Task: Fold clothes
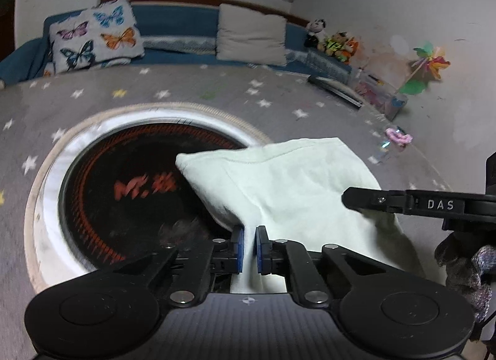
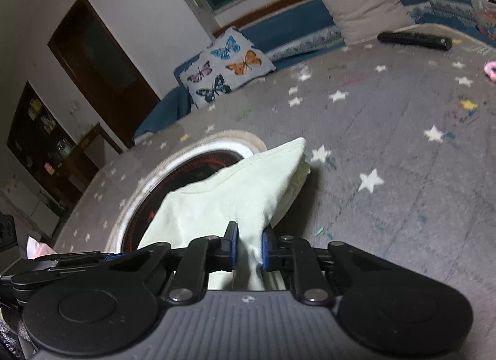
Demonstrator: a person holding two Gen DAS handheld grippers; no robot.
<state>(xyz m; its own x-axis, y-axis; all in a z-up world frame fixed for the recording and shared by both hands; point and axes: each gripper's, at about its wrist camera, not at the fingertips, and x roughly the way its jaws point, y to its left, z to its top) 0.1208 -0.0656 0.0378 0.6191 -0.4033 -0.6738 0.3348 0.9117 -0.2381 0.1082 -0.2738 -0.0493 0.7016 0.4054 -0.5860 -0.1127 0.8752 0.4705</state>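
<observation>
A pale mint-green garment [image 1: 291,183] hangs lifted above a grey star-patterned cover [image 1: 186,87]. My left gripper [image 1: 249,243] is shut on one bunched edge of it, blue pads pinching the cloth. My right gripper [image 2: 249,247] is shut on another edge of the same garment [image 2: 229,192], which drapes away from the fingers with a folded corner at the far end. In the left wrist view the right gripper's black finger [image 1: 372,200] marked DAS reaches in from the right over the cloth. Part of the garment lies over a round black-and-red panel [image 1: 130,186].
The round panel has a white rim [image 2: 133,205] set in the grey cover. Behind are a butterfly pillow [image 1: 93,34], a beige pillow [image 1: 251,34], plush toys [image 1: 334,39], a black bar [image 2: 414,39], a pinwheel [image 1: 429,65] and a pink object [image 1: 398,137]. A dark door [image 2: 99,65] stands left.
</observation>
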